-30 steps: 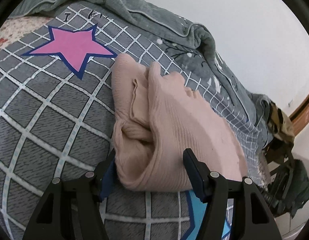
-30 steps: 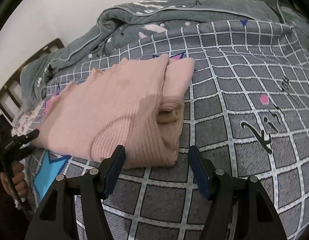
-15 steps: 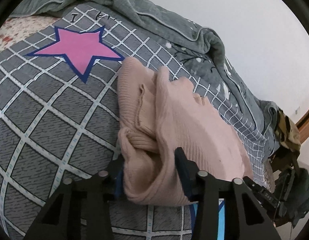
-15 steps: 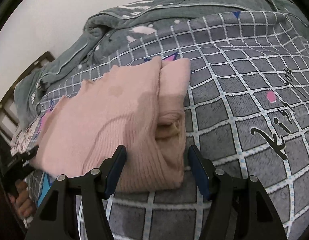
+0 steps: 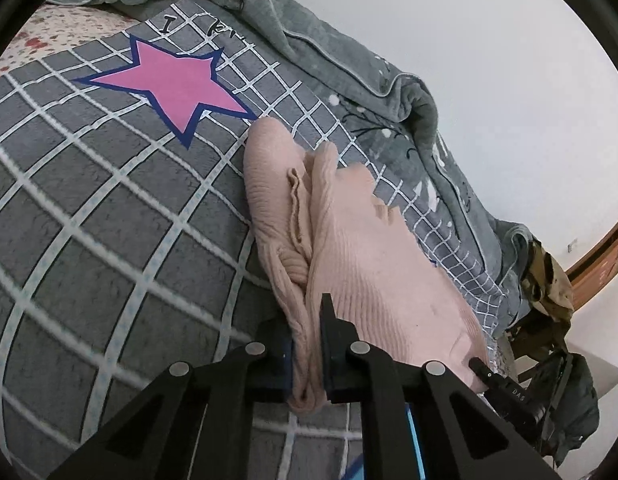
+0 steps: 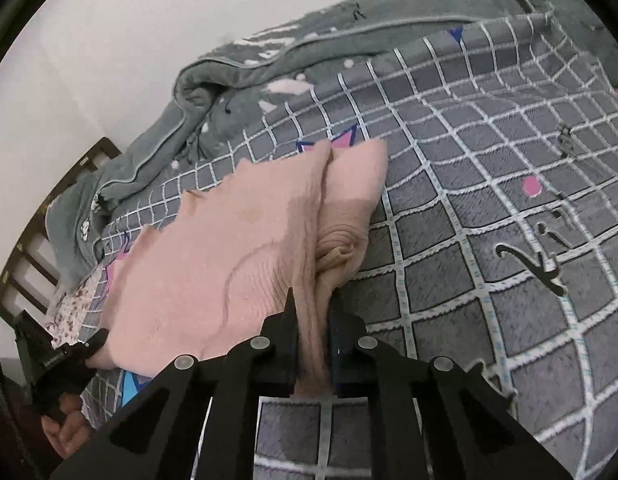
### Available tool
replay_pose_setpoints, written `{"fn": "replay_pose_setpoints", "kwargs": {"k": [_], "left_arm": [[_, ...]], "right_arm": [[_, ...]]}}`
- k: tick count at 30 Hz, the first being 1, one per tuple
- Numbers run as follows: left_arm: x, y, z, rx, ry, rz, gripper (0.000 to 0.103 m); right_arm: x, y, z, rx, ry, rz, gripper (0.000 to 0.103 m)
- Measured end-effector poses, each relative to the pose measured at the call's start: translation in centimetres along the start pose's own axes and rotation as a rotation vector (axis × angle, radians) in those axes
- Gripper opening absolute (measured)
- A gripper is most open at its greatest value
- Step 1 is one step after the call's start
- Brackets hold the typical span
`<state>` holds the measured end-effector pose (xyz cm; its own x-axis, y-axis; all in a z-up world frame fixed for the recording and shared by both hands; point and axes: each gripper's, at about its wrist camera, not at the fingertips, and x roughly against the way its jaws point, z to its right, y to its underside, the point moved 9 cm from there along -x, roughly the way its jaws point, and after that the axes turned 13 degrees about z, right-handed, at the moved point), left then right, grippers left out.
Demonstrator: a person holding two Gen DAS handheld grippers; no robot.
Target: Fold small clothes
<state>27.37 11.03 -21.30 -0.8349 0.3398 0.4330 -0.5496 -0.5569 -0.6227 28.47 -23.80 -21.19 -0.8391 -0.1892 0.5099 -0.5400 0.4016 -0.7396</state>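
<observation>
Pink ribbed knit, a small sweater (image 5: pixel 349 264), lies partly folded on the bed, on a grey blanket (image 5: pixel 109 216) with a white grid and a pink star (image 5: pixel 177 84). One side panel sits doubled over the body, a rolled sleeve or hem showing in the crease between layers.

Left gripper (image 5: pixel 309 344) has its jaws narrowed onto the near edge at one corner; knit is bunched between the pads, several layers thick. Right gripper (image 6: pixel 313 340) does the same at the other near corner, jaws pinched on a gathered fold. Both sets of jaws have just been closing, with cloth between them.

Judgement: taking both near corners at once lets the hem rise evenly, probably to carry it over toward the far end for a crosswise fold. Gripping all the layers keeps the earlier side fold from slipping open.

Beyond the sweater, a rumpled grey-green quilt (image 5: pixel 317 60) is heaped along the white wall (image 5: pixel 489 40). The person's hand (image 6: pixel 65 428) shows at the edge of the right view.
</observation>
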Motion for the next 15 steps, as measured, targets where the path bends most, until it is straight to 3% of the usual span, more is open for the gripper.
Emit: {"fn": "replay_pose_setpoints", "kwargs": {"k": [12, 15], "left_arm": [[5.2, 3.4, 1.0, -0.054, 0.026, 0.027, 0.011], [5.8, 4.2, 0.9, -0.076, 0.003, 0.032, 0.012]], "right_arm": [[6.1, 2.2, 0.3, 0.046, -0.003, -0.002, 0.012], [7.4, 3.1, 0.7, 0.080, -0.002, -0.008, 0.012]]}}
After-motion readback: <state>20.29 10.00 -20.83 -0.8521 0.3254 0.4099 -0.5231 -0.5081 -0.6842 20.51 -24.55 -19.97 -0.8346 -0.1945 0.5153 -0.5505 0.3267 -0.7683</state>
